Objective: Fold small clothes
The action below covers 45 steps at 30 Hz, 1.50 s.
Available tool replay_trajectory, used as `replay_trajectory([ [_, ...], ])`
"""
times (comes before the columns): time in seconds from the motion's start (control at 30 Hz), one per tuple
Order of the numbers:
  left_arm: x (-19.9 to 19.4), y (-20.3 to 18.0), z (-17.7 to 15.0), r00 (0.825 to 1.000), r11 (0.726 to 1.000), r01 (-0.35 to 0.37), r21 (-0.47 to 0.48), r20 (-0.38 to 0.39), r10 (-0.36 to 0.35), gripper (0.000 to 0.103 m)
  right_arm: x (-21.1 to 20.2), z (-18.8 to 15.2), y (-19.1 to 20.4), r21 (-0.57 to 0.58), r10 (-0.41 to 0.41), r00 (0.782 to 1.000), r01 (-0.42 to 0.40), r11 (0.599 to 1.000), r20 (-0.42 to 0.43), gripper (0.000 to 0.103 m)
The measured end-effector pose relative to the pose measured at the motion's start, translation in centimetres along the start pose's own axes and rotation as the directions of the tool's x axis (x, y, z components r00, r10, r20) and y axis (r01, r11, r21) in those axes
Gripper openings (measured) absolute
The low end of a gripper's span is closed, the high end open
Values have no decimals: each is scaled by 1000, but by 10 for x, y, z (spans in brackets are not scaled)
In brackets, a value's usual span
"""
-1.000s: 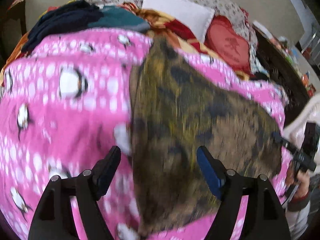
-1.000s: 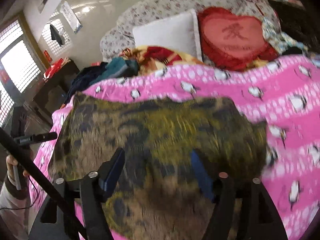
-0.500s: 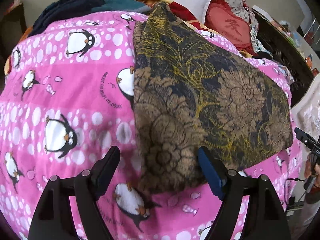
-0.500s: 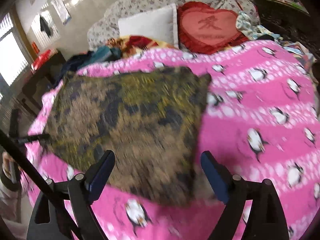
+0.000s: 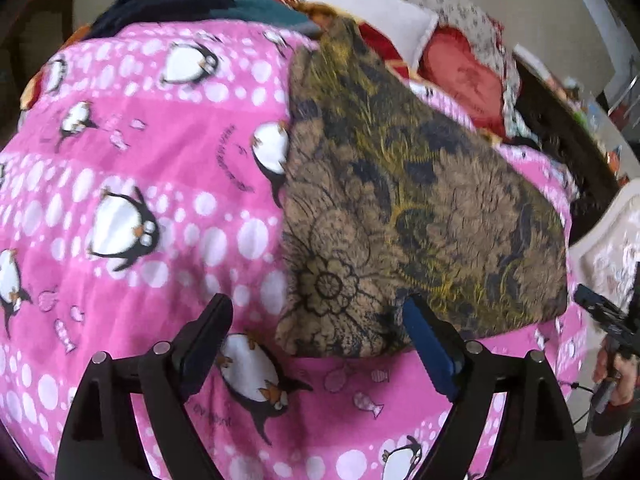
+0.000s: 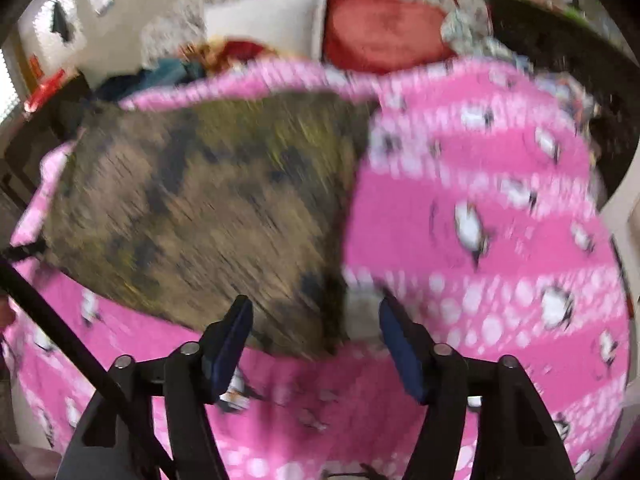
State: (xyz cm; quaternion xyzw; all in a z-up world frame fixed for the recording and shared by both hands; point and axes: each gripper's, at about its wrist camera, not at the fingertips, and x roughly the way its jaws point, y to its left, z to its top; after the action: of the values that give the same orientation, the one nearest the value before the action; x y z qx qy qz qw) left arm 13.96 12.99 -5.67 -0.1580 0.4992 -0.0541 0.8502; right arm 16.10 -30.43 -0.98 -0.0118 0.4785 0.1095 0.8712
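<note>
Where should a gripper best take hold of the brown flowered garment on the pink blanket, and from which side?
Probably at the near corner of the brown flowered garment, coming from the near edge. That corner lies flat on the pink penguin blanket with its hem free, just ahead of the left gripper, whose jaws are opening, empty.

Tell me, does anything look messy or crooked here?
The brown flowery cloth lies flat on the pink penguin blanket, only slanted across it. A heap of clothes sits jumbled at the blanket's far edge. Nothing looks torn or spilled.

Closing right tool above floral cloth, pink blanket.
</note>
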Motion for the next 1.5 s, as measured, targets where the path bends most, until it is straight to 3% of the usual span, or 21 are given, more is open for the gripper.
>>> replay_trajectory([
  [0.1, -3, 3, 1, 999, 999, -21, -31, 49, 23, 88, -18, 34, 37, -80, 38, 998, -33, 996, 57, 85],
  [0.2, 9, 2, 2, 999, 996, 27, -90, 33, -24, 89, -13, 71, 86, -113, 175, 983, -167, 979, 62, 87],
  [0.47, 24, 0, -3, 994, 987, 89, -130, 77, -80, 97, 49, 138, 222, -163, 328, 945, -321, 933, 12, 88],
  [0.67, 26, 15, -8, 980, 972, 173, -159, 129, -153, 103, 103, 173, 289, -155, 314, 948, -317, 936, -43, 88],
  [0.83, 25, 22, -11, 970, 965, 212, -153, 152, -189, 103, 138, 189, 331, -190, 235, 968, -247, 950, -85, 88],
  [1.03, 23, 39, -12, 958, 950, 265, -168, 155, -240, 103, 165, 193, 356, -236, 146, 983, -169, 957, -112, 88],
  [1.2, 21, 38, -11, 959, 951, 262, -164, 157, -237, 103, 183, 192, 366, -287, 77, 991, -106, 952, -112, 88],
  [1.3, 20, 40, -10, 957, 950, 266, -162, 160, -241, 103, 180, 188, 365, -305, 95, 992, -116, 945, -83, 68],
  [1.33, 20, 41, -10, 955, 948, 274, -163, 165, -247, 103, 177, 187, 363, -312, 96, 993, -114, 943, -72, 53],
  [1.37, 18, 41, -11, 951, 945, 283, -165, 173, -255, 103, 173, 187, 360, -316, 106, 992, -121, 941, -65, 46],
  [1.43, 16, 42, -11, 940, 936, 311, -163, 198, -278, 90, 164, 187, 351, -302, 142, 988, -153, 941, -59, 25],
  [1.5, 15, 42, -12, 942, 939, 311, -148, 180, -284, 24, 150, 188, 340, -269, 197, 980, -201, 942, -42, 22],
])
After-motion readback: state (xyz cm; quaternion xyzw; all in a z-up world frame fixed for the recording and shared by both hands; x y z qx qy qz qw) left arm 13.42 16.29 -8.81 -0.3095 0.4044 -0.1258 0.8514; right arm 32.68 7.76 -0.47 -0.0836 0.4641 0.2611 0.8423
